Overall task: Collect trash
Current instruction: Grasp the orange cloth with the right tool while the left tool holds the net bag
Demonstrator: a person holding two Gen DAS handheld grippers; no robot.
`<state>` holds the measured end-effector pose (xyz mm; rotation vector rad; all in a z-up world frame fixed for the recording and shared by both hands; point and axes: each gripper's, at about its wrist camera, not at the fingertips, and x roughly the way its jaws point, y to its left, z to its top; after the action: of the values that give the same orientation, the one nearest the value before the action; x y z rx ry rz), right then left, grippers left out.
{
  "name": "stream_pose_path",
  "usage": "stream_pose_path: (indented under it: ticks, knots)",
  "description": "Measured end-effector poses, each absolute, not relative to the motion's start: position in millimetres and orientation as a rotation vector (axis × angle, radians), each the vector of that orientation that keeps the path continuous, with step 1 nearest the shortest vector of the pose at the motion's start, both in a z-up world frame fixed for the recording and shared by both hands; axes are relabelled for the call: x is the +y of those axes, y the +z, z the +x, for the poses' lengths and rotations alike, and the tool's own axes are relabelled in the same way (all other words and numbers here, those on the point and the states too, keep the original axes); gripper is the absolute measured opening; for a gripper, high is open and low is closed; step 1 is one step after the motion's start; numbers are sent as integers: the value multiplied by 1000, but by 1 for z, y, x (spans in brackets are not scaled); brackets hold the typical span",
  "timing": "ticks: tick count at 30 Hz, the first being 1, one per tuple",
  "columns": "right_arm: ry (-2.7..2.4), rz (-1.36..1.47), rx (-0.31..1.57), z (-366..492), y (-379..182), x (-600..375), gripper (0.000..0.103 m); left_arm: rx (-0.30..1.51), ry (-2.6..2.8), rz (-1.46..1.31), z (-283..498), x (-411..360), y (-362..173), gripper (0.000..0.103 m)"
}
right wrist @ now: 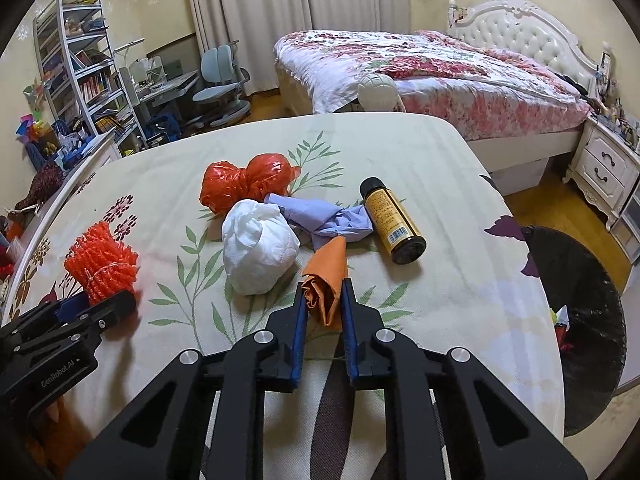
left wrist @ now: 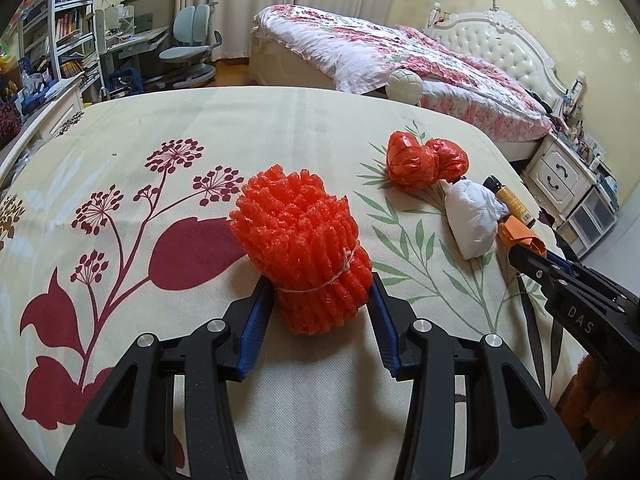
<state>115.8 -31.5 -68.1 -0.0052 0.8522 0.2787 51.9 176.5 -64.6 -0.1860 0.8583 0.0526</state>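
A bundle of red foam netting (left wrist: 304, 248) tied with string lies on the flowered tablecloth (left wrist: 160, 128), and my left gripper (left wrist: 320, 292) is shut on its near end, blue pads pressing both sides. In the right wrist view my right gripper (right wrist: 324, 300) is shut on a crumpled orange paper (right wrist: 326, 280). Beyond that paper lie a white wad of plastic (right wrist: 258, 252), a knotted red plastic bag (right wrist: 244, 186), a crumpled lilac glove (right wrist: 320, 216) and a dark bottle with a yellow label (right wrist: 394, 220) on its side. The left gripper (right wrist: 92, 308) with its foam bundle (right wrist: 102, 258) shows at the left there.
A black trash bag (right wrist: 580, 280) stands open beside the table's right edge. Behind the table are a bed with a floral quilt (right wrist: 420, 68), a white ball (right wrist: 376, 92), a nightstand (right wrist: 604, 176), a desk chair (right wrist: 220, 76) and bookshelves (right wrist: 76, 64).
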Motion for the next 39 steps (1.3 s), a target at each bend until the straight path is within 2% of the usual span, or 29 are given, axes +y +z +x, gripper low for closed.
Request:
stream_pose_path:
  ticks: [8, 9, 10, 12, 26, 30, 39]
  knots:
    - [269, -1, 895, 112, -77, -40, 18, 860, 49, -177, 48, 172, -65, 45]
    - [271, 2, 898, 113, -78, -40, 23, 861, 49, -176, 47, 172, -65, 45]
    - [272, 9, 900, 114, -77, -40, 36, 860, 49, -176, 47, 172, -65, 45]
    - [268, 17, 891, 115, -76, -40, 47, 860, 48, -177, 47, 172, -65, 45]
    - [282, 20, 909, 127, -80, -31, 47, 860, 44, -179, 45, 170, -68, 45]
    - [282, 65, 910, 127, -77, -35, 59, 860, 39, -185, 42, 171, -68, 45]
    - [243, 55, 908, 132, -77, -28, 59, 860, 34, -187, 42, 172, -68, 45]
